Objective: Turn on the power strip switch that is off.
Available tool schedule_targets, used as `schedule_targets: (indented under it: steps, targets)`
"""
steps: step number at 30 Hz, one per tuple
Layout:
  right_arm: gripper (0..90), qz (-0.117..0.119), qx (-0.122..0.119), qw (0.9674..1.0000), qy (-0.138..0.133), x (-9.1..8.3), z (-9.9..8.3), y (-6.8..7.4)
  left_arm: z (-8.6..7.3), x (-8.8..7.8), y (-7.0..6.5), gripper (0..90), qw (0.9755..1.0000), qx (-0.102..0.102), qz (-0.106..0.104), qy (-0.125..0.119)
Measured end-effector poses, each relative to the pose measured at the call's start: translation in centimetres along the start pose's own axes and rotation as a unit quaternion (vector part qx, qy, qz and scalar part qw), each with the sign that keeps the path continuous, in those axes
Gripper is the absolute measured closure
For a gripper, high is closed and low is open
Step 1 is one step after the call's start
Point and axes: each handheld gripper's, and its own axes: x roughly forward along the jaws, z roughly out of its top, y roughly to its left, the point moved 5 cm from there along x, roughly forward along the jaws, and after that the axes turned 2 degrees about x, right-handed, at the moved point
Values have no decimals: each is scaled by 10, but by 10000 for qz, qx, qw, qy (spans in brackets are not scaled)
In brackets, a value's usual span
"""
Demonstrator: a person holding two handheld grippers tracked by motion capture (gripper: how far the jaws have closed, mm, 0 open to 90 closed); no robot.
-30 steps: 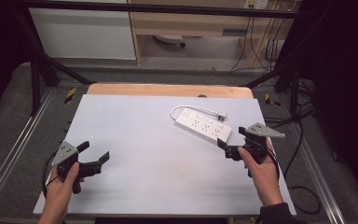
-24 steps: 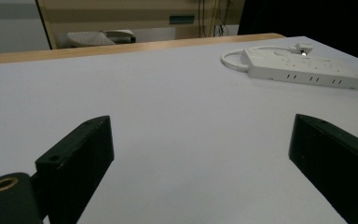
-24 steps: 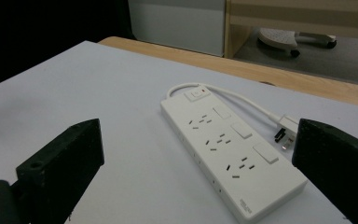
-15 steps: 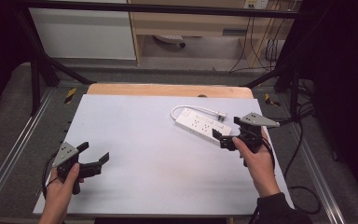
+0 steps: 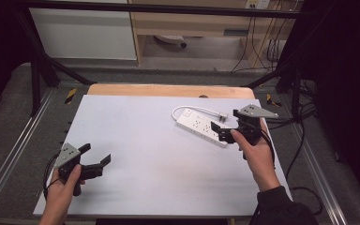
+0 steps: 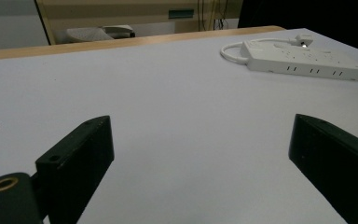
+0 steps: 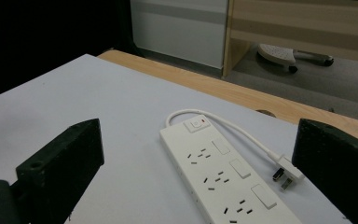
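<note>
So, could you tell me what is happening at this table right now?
A person holds a two-jaw gripper in each hand over a white table. The right gripper, jaws open, sits at the near end of a white plastic power strip, not gripping it. The strip's short white cable loops back to its plug, lying beside it. The left gripper rests open at the table's near left, far from the strip.

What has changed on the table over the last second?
The right gripper moved forward and leftward, up to the near end of the power strip, jaws open, nothing grasped yet. The left gripper stayed open at the near left corner, and the strip with its plug did not move.
</note>
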Motion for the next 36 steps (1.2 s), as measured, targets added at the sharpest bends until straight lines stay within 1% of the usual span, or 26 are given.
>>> schedule_targets:
  steps: [4, 7, 10, 12, 15, 19, 23, 27, 33, 34, 36]
  targets:
    - [28, -8, 6, 10000, -36, 3, 5, 0, 0, 1, -1, 66, 10000, 7, -29, 19]
    - [28, -57, 12, 10000, -61, 8, 12, -3, -1, 1, -1, 66, 10000, 20, -39, 29]
    - [28, -69, -3, 10000, -61, 11, 14, -4, -1, 1, -1, 65, 10000, 23, -30, 34]
    - [30, -103, -66, 9999, -80, 15, 19, -6, -1, 1, -1, 66, 10000, 18, -20, 36]
    - [31, -124, -54, 9998, -118, 18, 24, -8, -1, 2, -1, 66, 10000, 41, -23, 58]
    - [33, -142, -39, 9998, -133, 20, 28, -8, -1, 1, 0, 58, 10000, 8, 52, 38]
    - [33, -137, -26, 9998, -103, 24, 31, -8, -1, 1, 2, 57, 10000, -35, 81, 35]
    - [33, -156, -24, 9998, -74, 29, 34, -9, -1, 1, 1, 57, 10000, -23, 58, 42]
    - [32, -124, 21, 9999, -24, 37, 37, -11, -2, 1, 0, 57, 10000, -14, 31, 50]
    - [34, -181, 18, 9998, -8, 40, 39, -13, -2, 1, 1, 57, 10000, -8, 33, 52]
    - [32, -208, 27, 9998, -24, 43, 41, -14, -2, 1, 0, 57, 10000, -12, 27, 54]
